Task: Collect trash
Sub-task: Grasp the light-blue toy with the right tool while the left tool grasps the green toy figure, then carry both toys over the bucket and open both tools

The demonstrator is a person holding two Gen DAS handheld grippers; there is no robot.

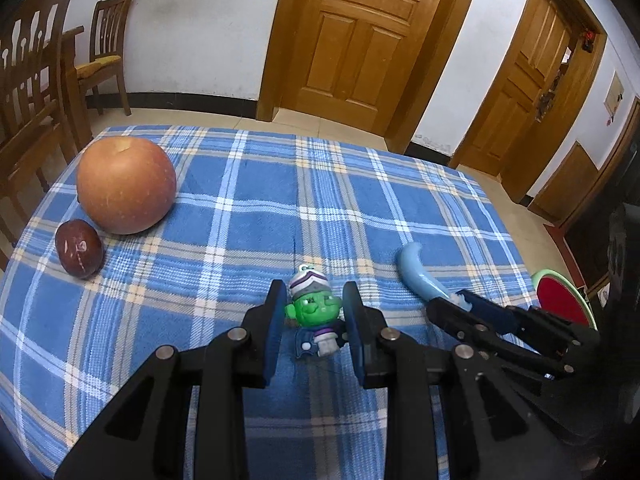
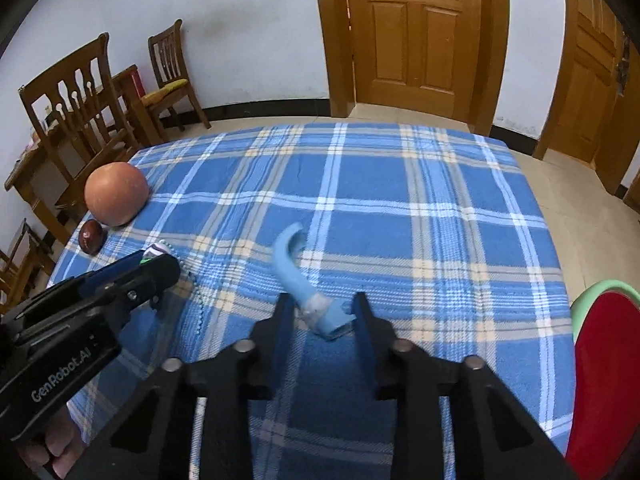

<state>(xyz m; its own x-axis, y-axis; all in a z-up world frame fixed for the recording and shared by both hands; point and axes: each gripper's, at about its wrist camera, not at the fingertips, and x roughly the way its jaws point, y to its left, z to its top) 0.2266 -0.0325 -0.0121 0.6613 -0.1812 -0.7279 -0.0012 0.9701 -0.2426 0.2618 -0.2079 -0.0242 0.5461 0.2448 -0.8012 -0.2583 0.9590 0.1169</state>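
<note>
A small green-faced toy figure (image 1: 316,316) with a striped cap lies on the blue plaid tablecloth (image 1: 260,208). My left gripper (image 1: 314,300) is open, with a finger on each side of the figure. A curved light-blue plastic piece (image 2: 298,276) lies to the right. My right gripper (image 2: 322,308) is open, with its fingers on either side of the piece's square end. In the left wrist view the right gripper (image 1: 452,302) shows at that piece (image 1: 416,272). In the right wrist view the left gripper (image 2: 156,268) hides most of the toy.
A large orange-red apple (image 1: 126,184) and a small dark red fruit (image 1: 79,254) sit at the table's left. A red bin with a green rim (image 2: 600,368) stands off the right edge. Wooden chairs (image 2: 80,120) and doors (image 2: 412,36) stand beyond the table.
</note>
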